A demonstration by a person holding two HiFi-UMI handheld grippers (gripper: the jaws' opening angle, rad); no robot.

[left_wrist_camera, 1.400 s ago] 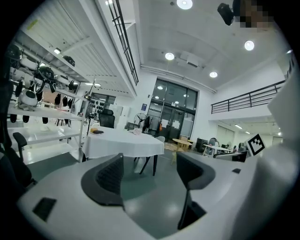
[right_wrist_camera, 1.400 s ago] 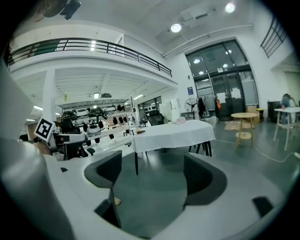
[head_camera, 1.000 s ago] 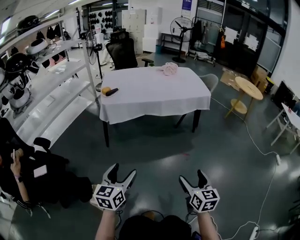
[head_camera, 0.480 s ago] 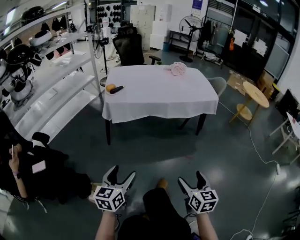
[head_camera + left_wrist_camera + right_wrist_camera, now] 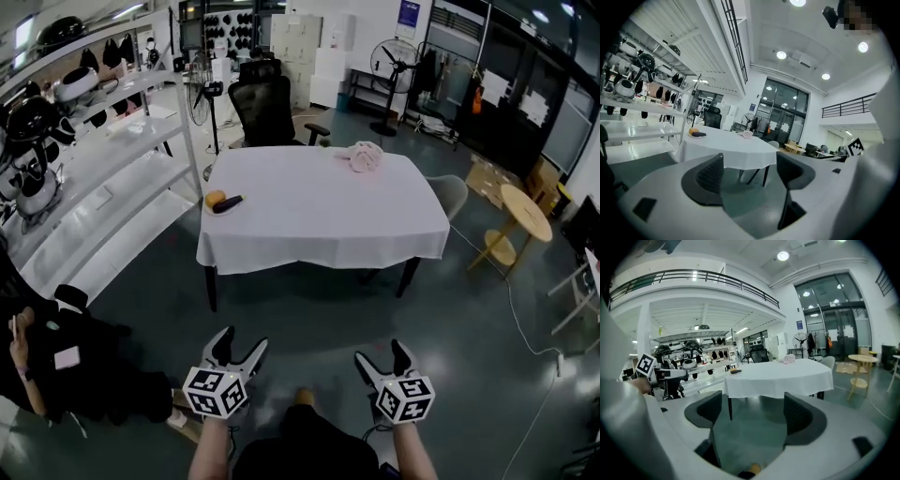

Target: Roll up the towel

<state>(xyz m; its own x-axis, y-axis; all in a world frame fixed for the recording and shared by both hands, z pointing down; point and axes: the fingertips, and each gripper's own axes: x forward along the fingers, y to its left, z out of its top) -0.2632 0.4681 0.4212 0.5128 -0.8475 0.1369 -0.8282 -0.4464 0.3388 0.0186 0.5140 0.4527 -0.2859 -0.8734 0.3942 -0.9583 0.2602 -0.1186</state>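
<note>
A crumpled pink towel (image 5: 365,156) lies near the far right corner of a table with a white cloth (image 5: 319,202). The towel also shows small and distant in the left gripper view (image 5: 747,134) and the right gripper view (image 5: 789,359). My left gripper (image 5: 237,350) and right gripper (image 5: 382,360) hang side by side over the dark floor, well short of the table. Both stand open with nothing between their jaws.
An orange fruit and a dark object (image 5: 221,201) sit at the table's left edge. A black office chair (image 5: 265,111) stands behind the table, white shelving (image 5: 103,159) runs along the left, a seated person (image 5: 47,352) is low left, and a round wooden table (image 5: 525,212) stands right.
Both grippers and the head have moved forward toward the table, which now looks nearer and larger. The jaws keep the same spread.
</note>
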